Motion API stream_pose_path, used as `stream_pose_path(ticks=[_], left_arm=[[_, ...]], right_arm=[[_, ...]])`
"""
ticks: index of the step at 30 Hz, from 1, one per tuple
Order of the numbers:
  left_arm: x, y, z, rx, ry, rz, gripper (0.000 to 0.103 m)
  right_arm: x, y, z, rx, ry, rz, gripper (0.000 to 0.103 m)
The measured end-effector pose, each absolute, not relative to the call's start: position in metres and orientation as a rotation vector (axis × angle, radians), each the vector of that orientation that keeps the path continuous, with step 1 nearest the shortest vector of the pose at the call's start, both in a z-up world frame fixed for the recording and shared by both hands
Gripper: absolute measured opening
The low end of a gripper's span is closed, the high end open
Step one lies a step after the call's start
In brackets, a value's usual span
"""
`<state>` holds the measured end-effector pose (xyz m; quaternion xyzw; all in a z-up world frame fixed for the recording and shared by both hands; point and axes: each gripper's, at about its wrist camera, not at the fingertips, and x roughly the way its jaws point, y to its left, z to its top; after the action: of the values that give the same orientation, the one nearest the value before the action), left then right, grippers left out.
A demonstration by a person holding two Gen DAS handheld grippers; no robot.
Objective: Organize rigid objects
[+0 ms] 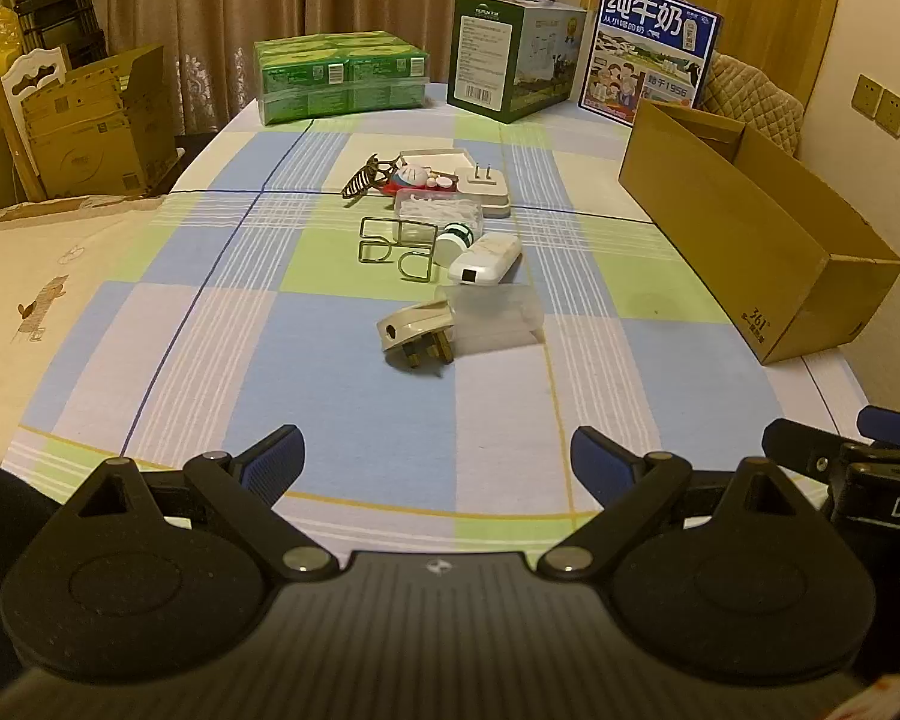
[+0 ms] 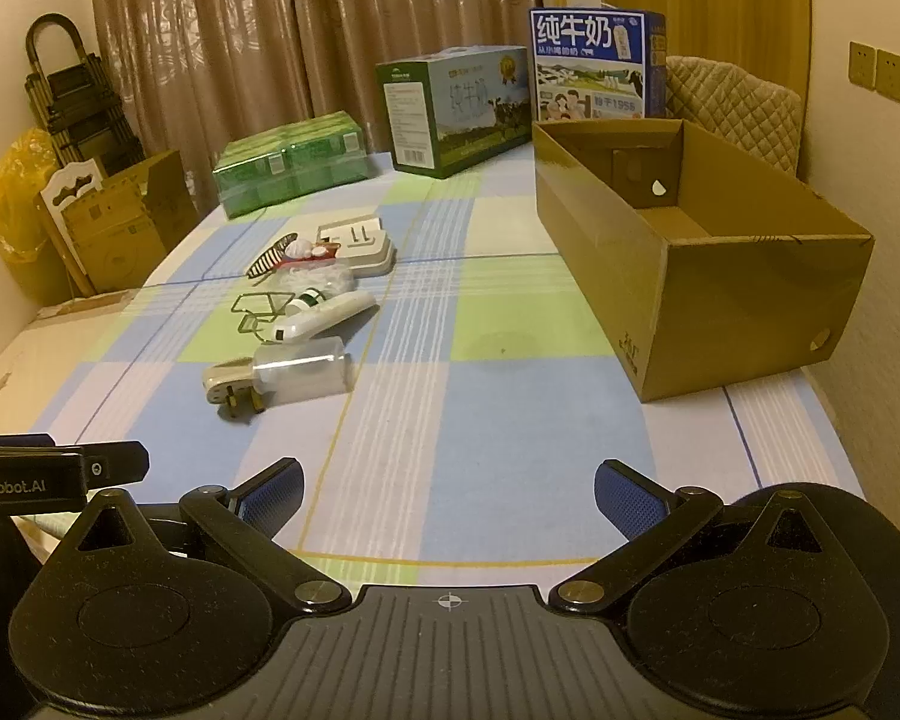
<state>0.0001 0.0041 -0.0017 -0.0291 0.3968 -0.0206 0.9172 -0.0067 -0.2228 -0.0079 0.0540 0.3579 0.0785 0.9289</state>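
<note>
A cluster of small items lies mid-table: a beige three-pin plug (image 1: 411, 333) (image 2: 231, 384), a clear plastic container (image 1: 492, 315) (image 2: 303, 369), a white device (image 1: 486, 261) (image 2: 324, 318), a small white bottle with a green band (image 1: 453, 240), a wire holder (image 1: 396, 246) (image 2: 261, 309), a clear box of white picks (image 1: 438, 213), a striped hair clip (image 1: 363, 177) (image 2: 270, 258) and a white adapter (image 1: 483, 189) (image 2: 357, 243). An open, seemingly empty cardboard box (image 1: 750, 240) (image 2: 690, 276) stands to the right. My left gripper (image 1: 438, 462) and right gripper (image 2: 447, 495) both hang open near the front edge, holding nothing.
At the back stand a green wrapped pack (image 1: 342, 75) (image 2: 291, 165), a green milk carton (image 1: 513, 57) (image 2: 456, 111) and a blue milk carton (image 1: 651, 51) (image 2: 597, 63). Cardboard boxes (image 1: 90, 120) and a chair are off the table's left side. A padded chair (image 2: 738, 108) stands behind the open box.
</note>
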Motion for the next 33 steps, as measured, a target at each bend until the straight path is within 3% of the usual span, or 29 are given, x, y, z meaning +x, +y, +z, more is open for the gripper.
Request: stream_pose_path(ticks=[33], left_arm=[[0.0014,0.0025,-0.0023,-0.063,0.82,-0.055,0.094]], right_arm=[[-0.006,-0.2256,-0.0111,0.109,0.738,0.159,0.101]])
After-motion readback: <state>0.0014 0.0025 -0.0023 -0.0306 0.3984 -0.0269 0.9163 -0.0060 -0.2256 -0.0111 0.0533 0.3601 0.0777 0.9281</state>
